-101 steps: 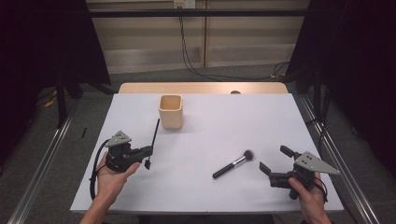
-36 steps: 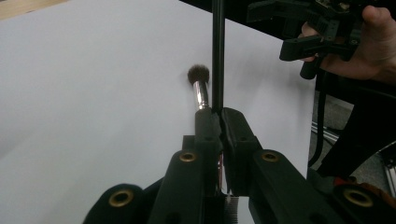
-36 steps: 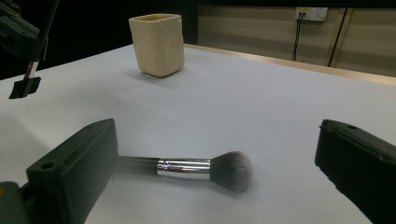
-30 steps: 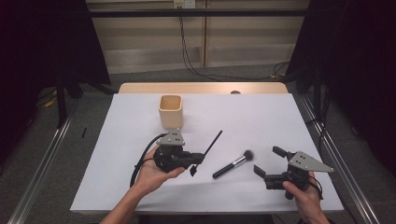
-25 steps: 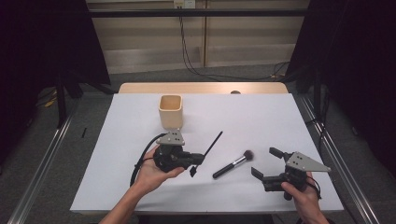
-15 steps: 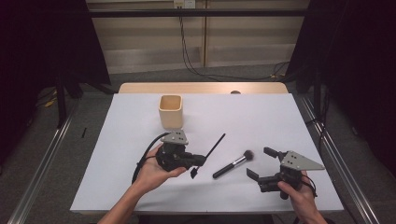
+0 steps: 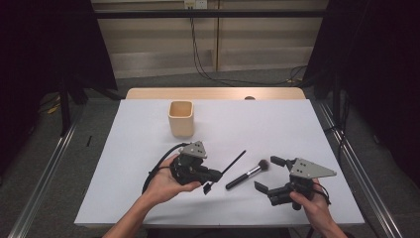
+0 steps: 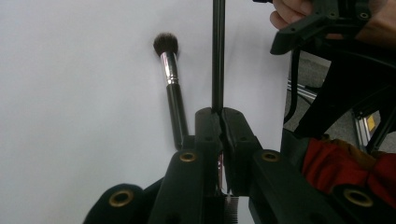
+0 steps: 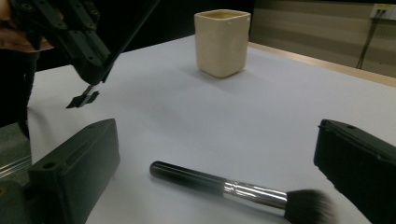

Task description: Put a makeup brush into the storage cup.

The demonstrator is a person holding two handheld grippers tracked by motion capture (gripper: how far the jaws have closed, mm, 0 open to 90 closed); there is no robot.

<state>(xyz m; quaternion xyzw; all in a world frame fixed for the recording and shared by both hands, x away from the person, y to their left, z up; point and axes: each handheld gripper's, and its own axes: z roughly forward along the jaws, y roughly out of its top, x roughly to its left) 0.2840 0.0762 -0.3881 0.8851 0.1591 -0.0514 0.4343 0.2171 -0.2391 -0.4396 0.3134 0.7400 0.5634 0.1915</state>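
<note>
My left gripper [image 7: 212, 177] is shut on a thin black comb-tipped wand [image 7: 233, 162], gripped near its lower end; the rod [image 8: 217, 56] runs up from the shut jaws [image 8: 219, 114]. Just right of it a black makeup brush [image 7: 246, 174] with a silver ferrule lies flat on the white table. My right gripper [image 7: 268, 173] is open near the front right, jaws facing the brush's bristle end. In the right gripper view the brush [image 9: 233, 189] lies between the wide jaws [image 9: 215, 144]. A beige square cup [image 7: 181, 118] stands upright toward the back.
The white table top [image 7: 297, 129] ends in a wooden strip at the back. Metal rails run along both sides, and cables lie on the floor behind. The left gripper's cable loops beside the left hand [image 7: 161, 183].
The left gripper carried the wand from the table's left to its centre, then stayed put. Over the last second the right gripper has slid left toward the brush.
</note>
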